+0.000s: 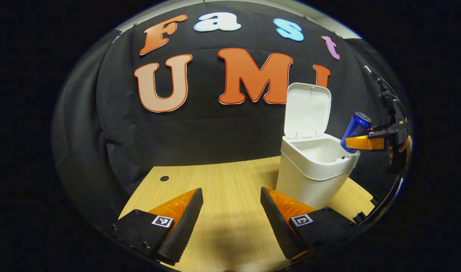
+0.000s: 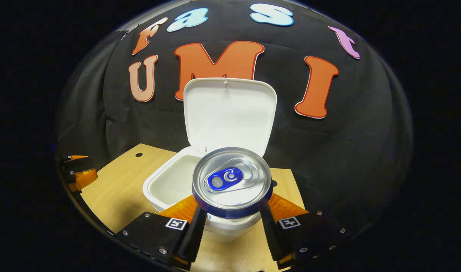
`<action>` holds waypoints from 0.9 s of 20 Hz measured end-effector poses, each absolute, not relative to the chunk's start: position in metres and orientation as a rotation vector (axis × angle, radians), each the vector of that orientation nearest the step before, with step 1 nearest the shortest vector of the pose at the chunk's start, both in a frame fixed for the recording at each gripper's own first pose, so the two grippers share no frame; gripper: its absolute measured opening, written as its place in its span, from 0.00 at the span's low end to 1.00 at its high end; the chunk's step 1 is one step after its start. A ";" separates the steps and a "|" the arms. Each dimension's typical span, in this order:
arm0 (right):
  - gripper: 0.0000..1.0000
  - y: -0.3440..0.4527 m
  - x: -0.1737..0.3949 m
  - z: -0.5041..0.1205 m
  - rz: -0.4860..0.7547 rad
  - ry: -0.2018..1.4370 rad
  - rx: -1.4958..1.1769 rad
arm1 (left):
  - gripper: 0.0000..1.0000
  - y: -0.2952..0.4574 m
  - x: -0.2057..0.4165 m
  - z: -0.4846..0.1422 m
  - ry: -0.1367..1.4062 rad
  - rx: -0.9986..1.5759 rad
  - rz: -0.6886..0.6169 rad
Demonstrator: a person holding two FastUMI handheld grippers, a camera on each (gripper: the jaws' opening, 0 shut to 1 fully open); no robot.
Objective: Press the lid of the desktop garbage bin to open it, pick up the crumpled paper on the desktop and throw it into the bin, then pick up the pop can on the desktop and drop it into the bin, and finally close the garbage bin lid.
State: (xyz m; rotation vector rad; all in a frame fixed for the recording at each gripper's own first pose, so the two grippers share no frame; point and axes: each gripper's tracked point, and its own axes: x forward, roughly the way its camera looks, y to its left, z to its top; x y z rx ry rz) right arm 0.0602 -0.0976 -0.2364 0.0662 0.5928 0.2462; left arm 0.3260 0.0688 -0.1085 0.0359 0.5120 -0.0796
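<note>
One can: your right gripper (image 2: 232,223) clamps the pop can (image 2: 232,181), tilted, just above the bin's (image 1: 309,177) near rim.
Drop path: opening lies beyond; lid (image 2: 230,113) upright.
Left gripper (image 1: 230,215): spread, empty, beside the bin.

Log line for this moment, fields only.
stage: can drop pending | right gripper: shut on pop can, at bin rim | lid: open | left gripper: open, empty, over desk
</note>
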 end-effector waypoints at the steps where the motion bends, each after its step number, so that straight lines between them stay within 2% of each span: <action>1: 0.73 -0.098 0.061 -0.240 0.243 0.599 0.065 | 0.97 0.067 0.328 -0.108 0.512 0.038 -0.081; 9: 0.78 -0.094 0.066 -0.258 0.231 0.634 0.042 | 0.97 0.063 0.337 -0.111 0.513 0.057 -0.109; 18: 0.84 -0.099 0.083 -0.236 0.189 0.573 0.046 | 0.97 0.069 0.341 -0.111 0.508 0.040 -0.110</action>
